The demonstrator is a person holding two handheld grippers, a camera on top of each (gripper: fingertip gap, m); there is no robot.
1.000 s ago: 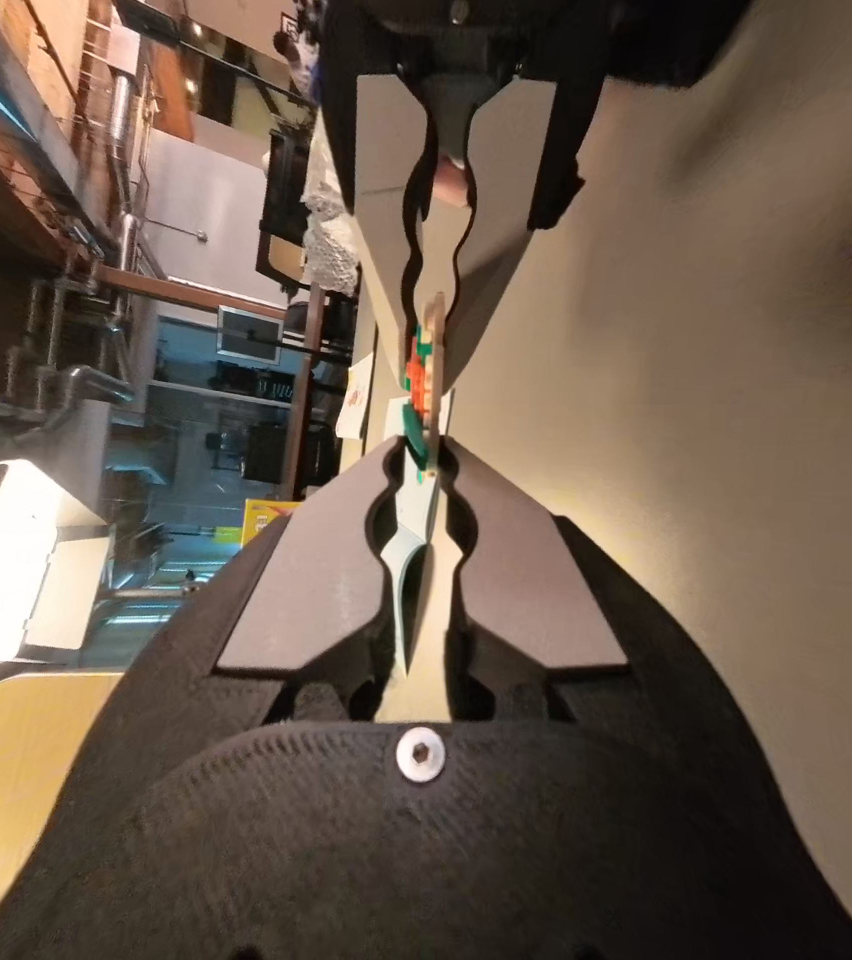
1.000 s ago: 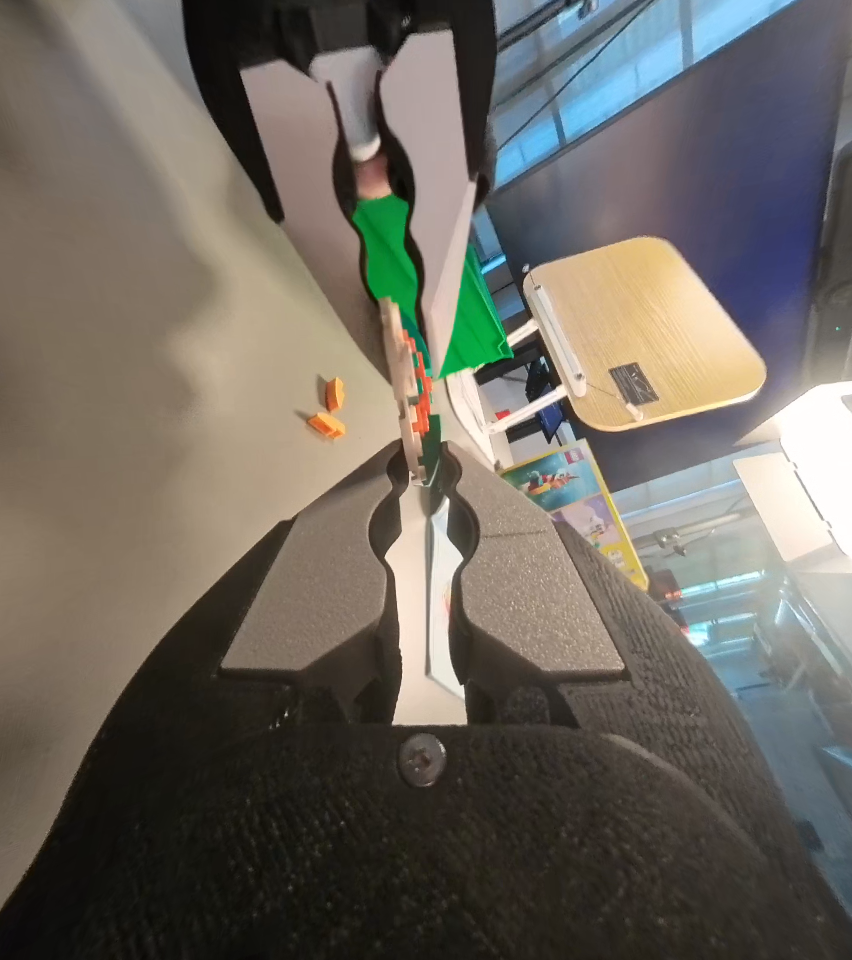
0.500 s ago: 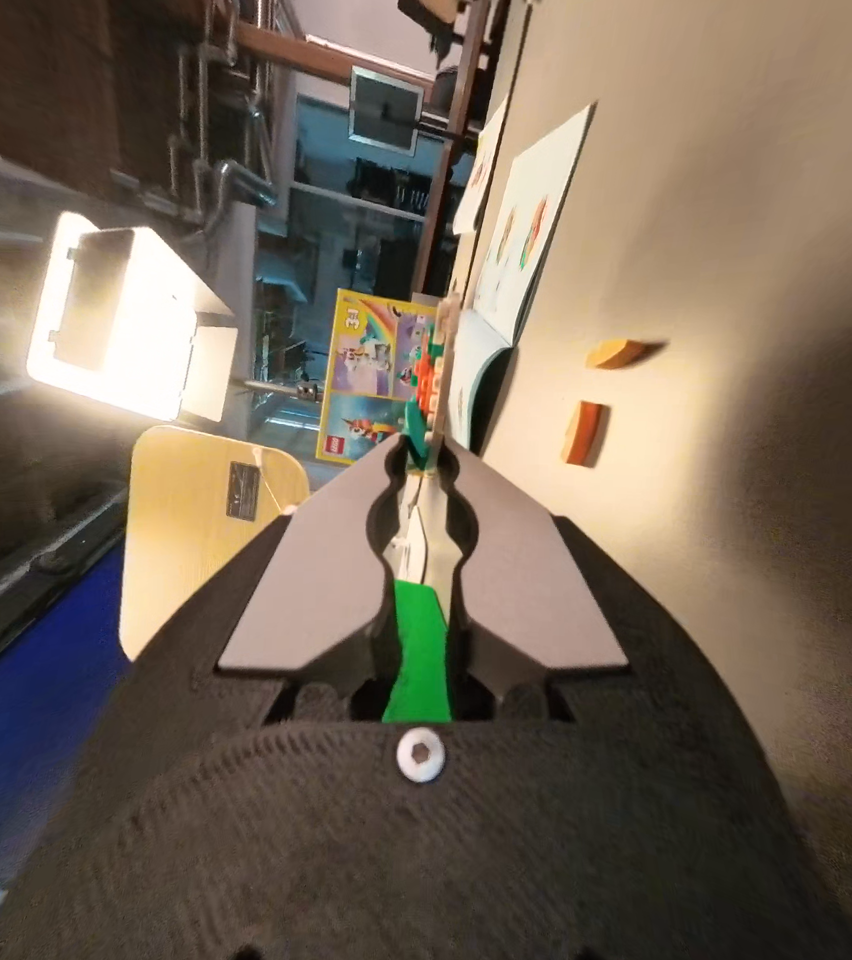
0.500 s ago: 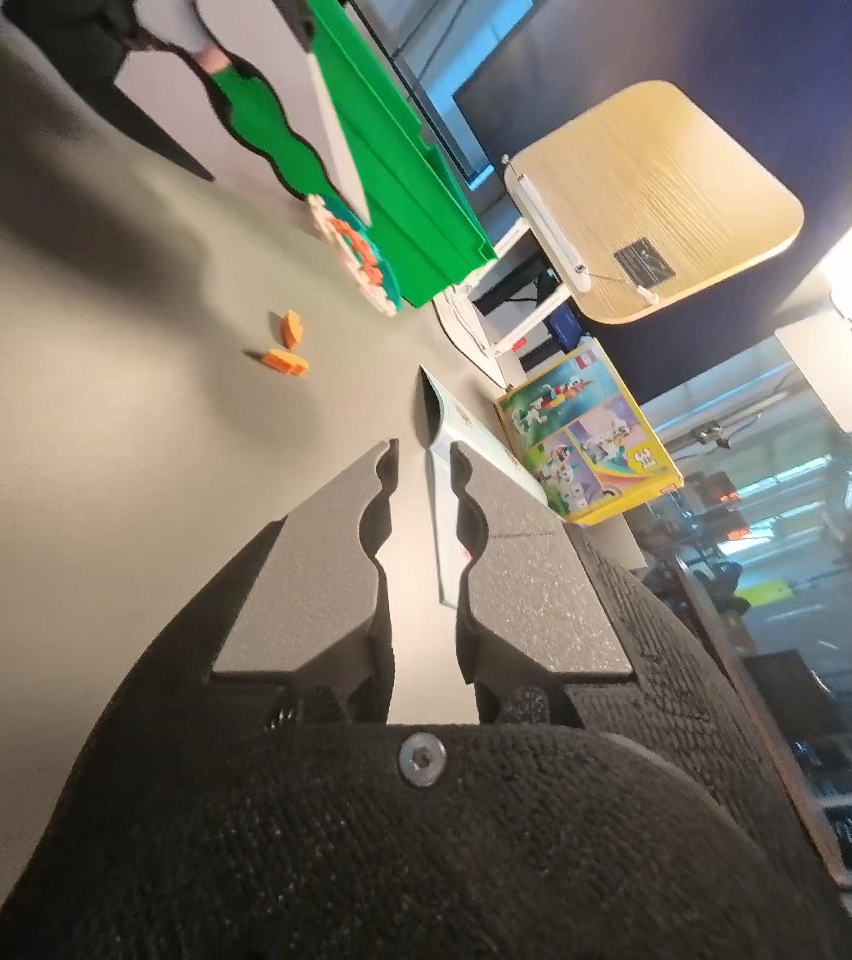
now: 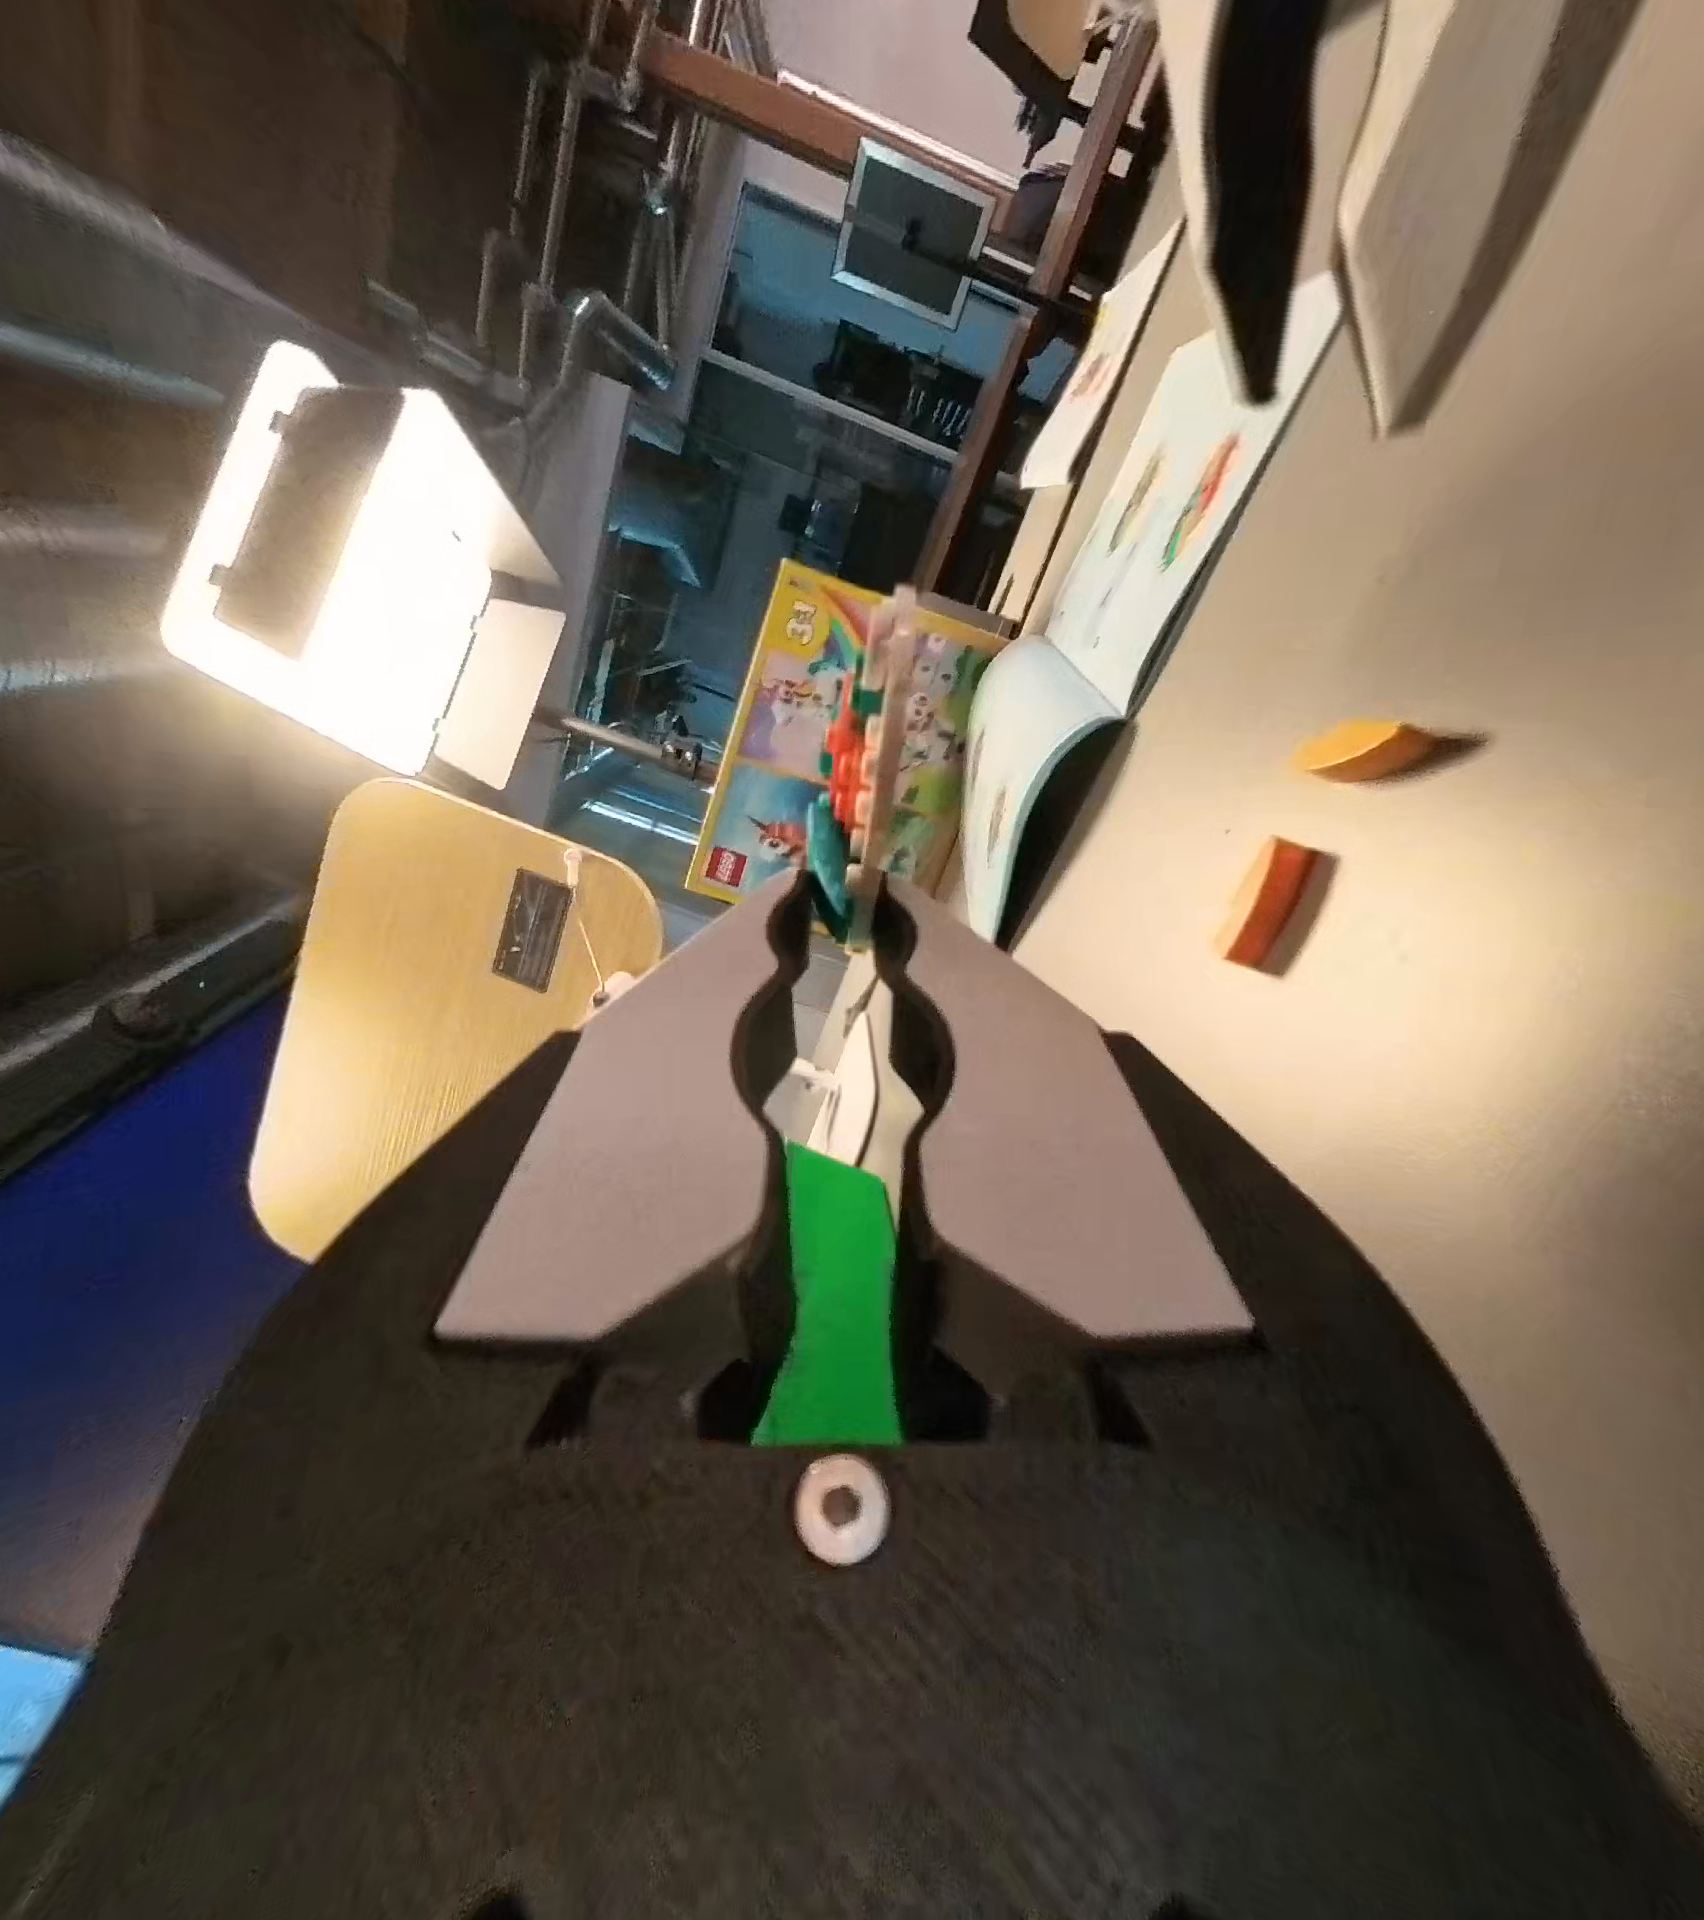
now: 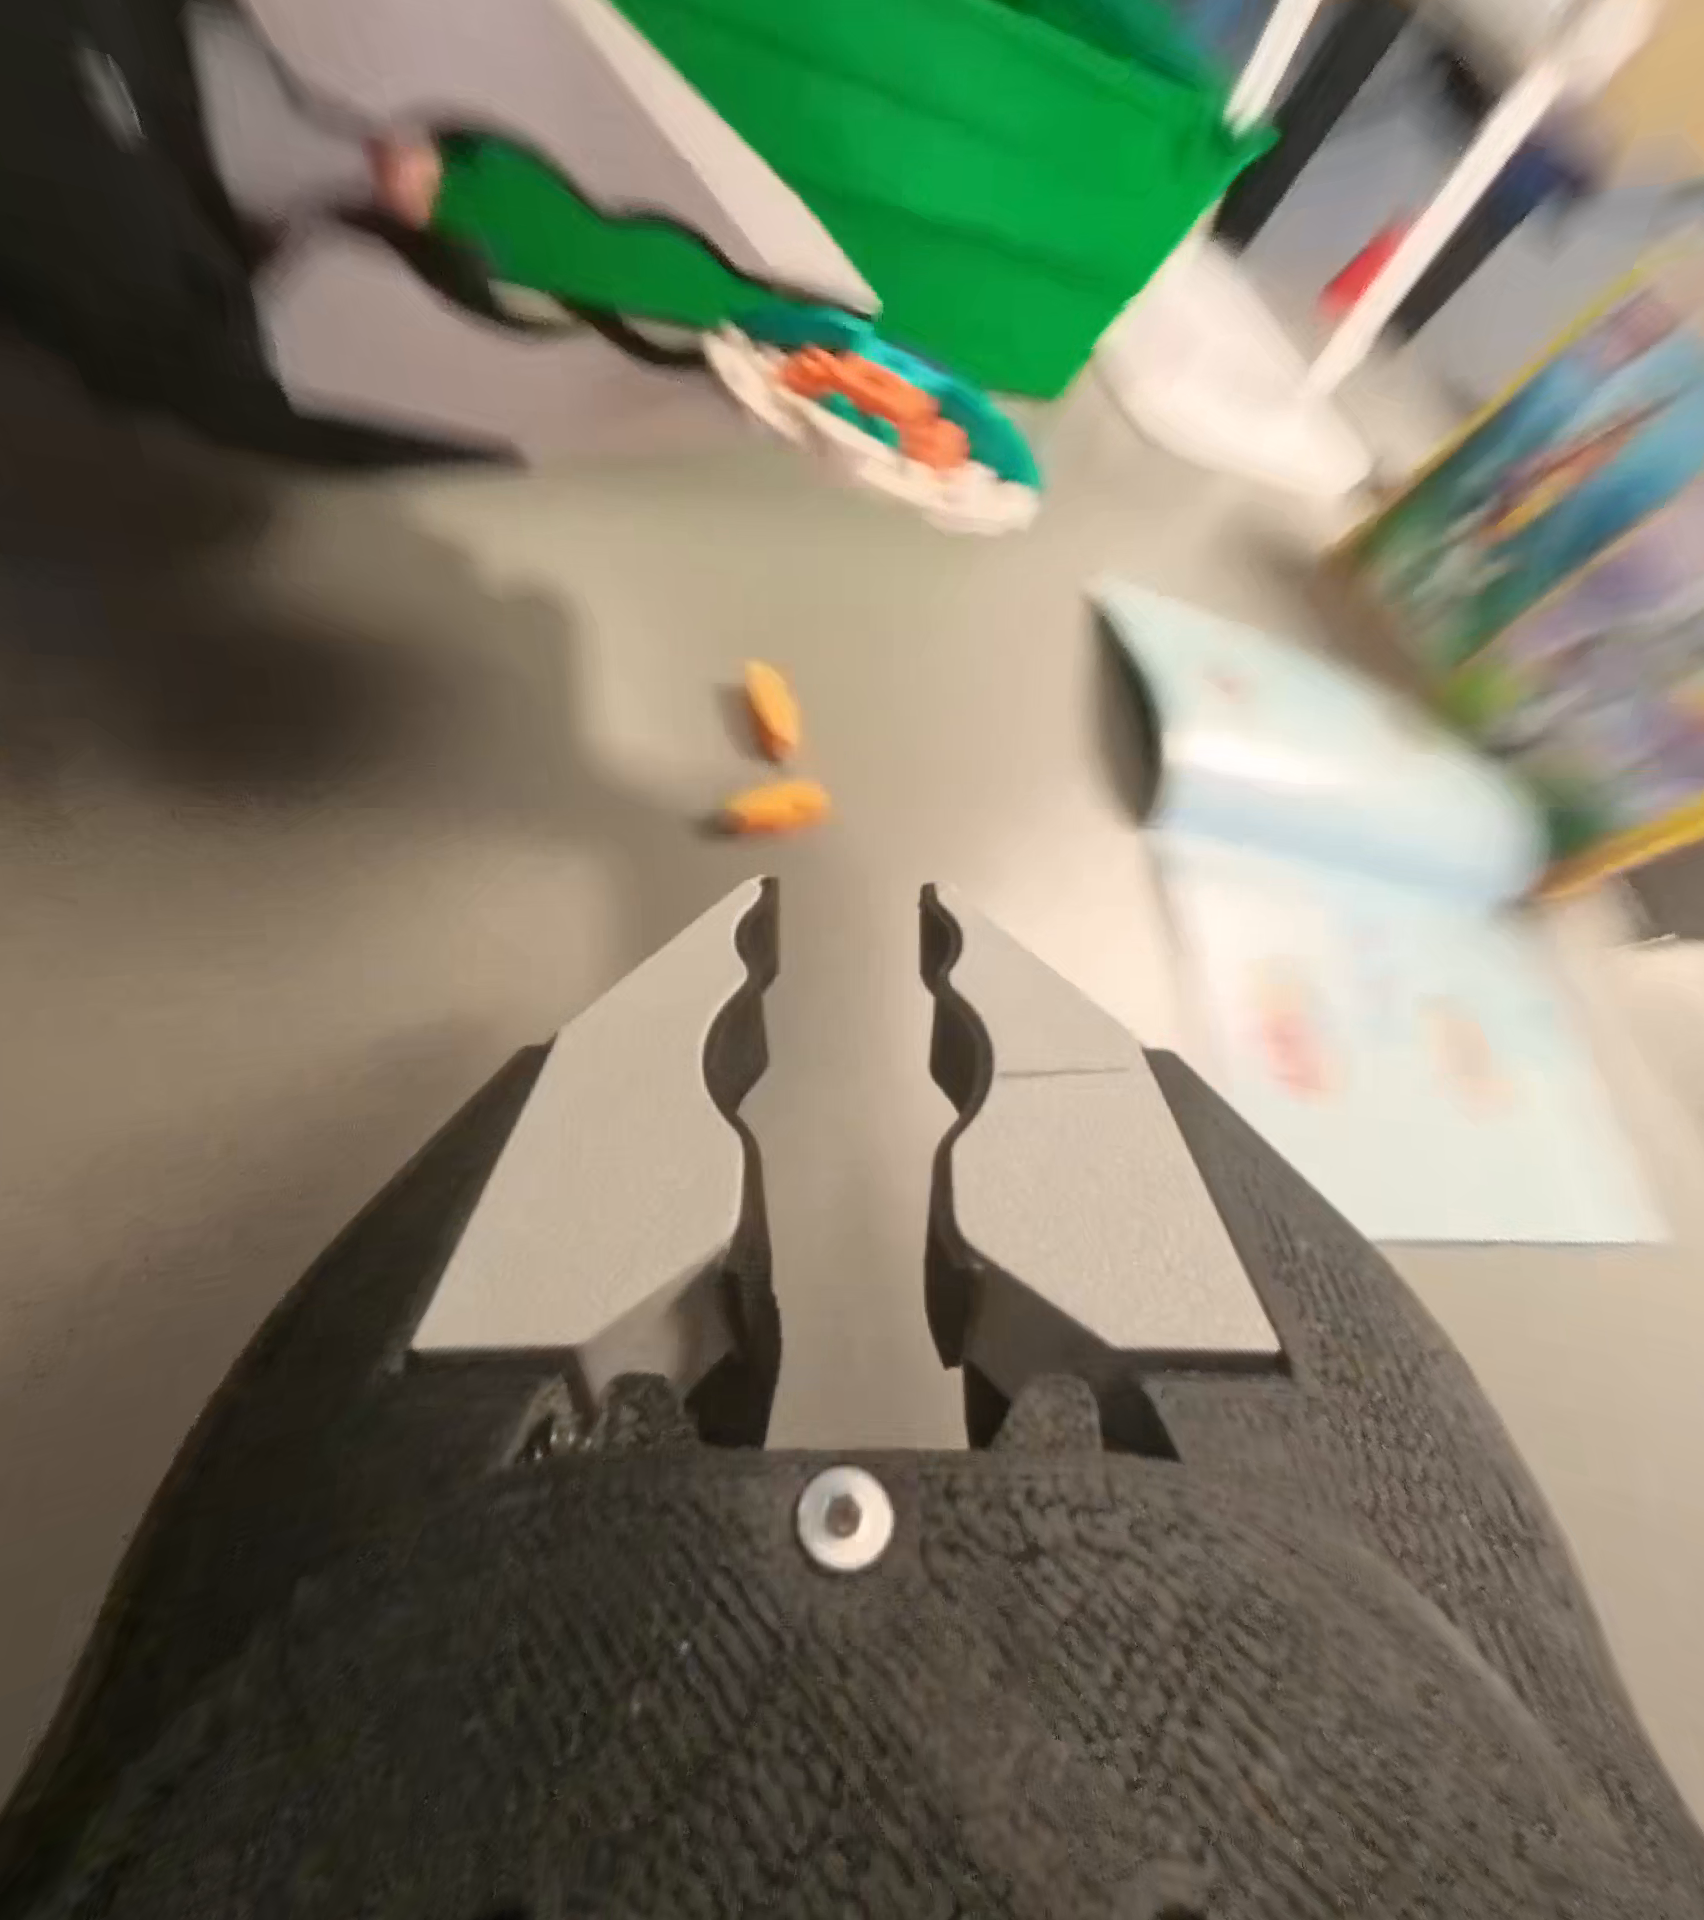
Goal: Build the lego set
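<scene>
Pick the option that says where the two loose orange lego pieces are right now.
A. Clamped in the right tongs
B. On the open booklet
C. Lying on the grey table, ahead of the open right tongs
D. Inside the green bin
C: both orange pieces lie on the grey table just beyond the right tongs, whose jaws stand apart and empty.

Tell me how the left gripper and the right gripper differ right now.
The left gripper is shut on the lego build, held off the table; the right gripper is open and holds nothing. The left points toward the lego box; the right points at two loose orange pieces on the table. Both have grey wavy-edged fingers.
</scene>
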